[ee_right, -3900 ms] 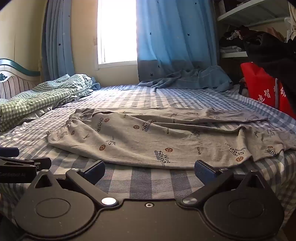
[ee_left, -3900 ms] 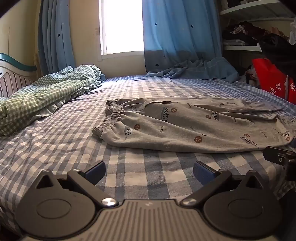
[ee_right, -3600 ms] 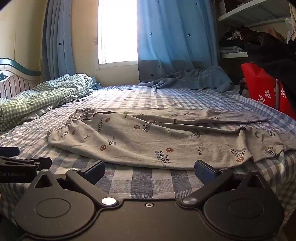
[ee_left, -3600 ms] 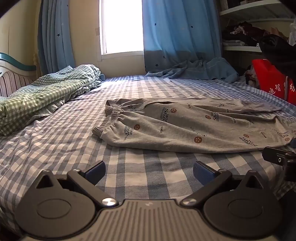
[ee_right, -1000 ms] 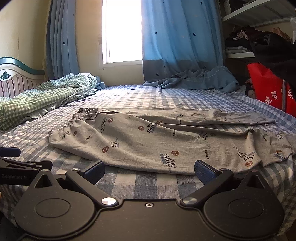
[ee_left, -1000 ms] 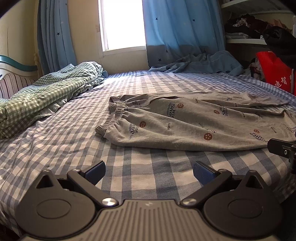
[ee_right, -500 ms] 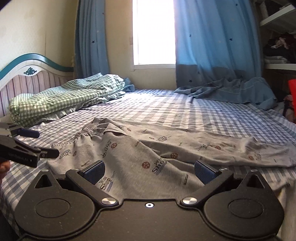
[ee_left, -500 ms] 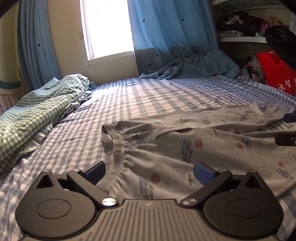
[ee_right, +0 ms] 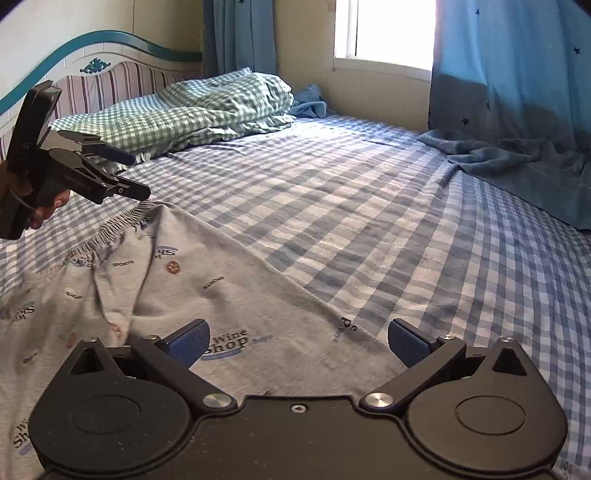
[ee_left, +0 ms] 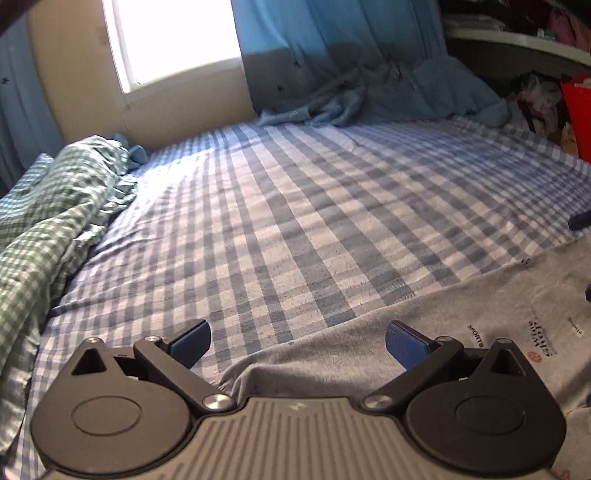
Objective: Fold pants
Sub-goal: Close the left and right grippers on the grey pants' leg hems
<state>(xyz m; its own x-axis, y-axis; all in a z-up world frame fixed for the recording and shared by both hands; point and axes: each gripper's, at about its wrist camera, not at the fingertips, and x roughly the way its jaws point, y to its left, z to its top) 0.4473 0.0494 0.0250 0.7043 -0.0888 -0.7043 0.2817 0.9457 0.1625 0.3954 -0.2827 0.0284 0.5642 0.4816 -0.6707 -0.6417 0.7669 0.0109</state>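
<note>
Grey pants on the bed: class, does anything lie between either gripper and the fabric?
Nothing visible does. The grey pants lie bare on the checked sheet. The left gripper and right gripper both hover over the far edge with open jaws.

- Checked sheet covers the whole bed.
- Green gingham quilt lies bunched by the striped headboard.
- Blue curtain hangs beside the bright window, its hem pooled on the bed.
- Red bag sits under the cluttered shelf.
</note>
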